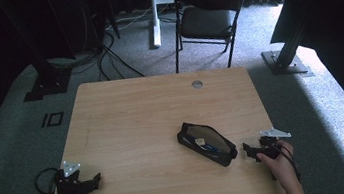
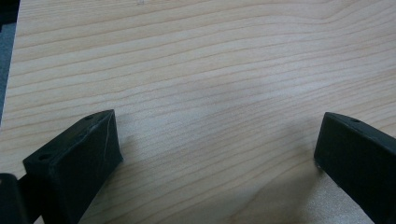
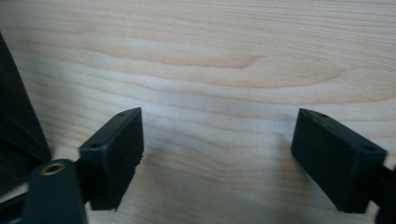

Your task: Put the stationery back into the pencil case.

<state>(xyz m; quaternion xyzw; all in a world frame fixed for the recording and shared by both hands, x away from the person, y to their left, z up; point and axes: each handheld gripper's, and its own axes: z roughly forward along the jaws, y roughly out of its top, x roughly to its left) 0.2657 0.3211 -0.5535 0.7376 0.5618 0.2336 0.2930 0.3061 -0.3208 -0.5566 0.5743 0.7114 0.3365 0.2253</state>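
Thing in hand: a black, soft-sided zip pouch with a clear window panel (image 1: pixel 206 143) is lying slantwise on the light wooden table (image 1: pixel 138 126), right of centre and toward the near edge; something pale and something blue are showing through the window
Right gripper (image 1: pixel 251 151): sitting just beside the pouch's near-right end, not touching it; its jaws are standing wide apart over bare wood, grasping nothing; a dark edge at the left of the right gripper view is probably the pouch
Left gripper (image 1: pixel 92 183): resting at the near-left corner, well apart from the pouch; jaws spread wide, released, only wood grain between them
Handling: likely light and limp, so it is going to sag or fold if lifted by one end; the window looks slick; the stiffer seamed rim at the near end seems the better hold
Hard to make out: the contents are too small to name; the zip pull is not discernible; the pouch's far side is in shadow
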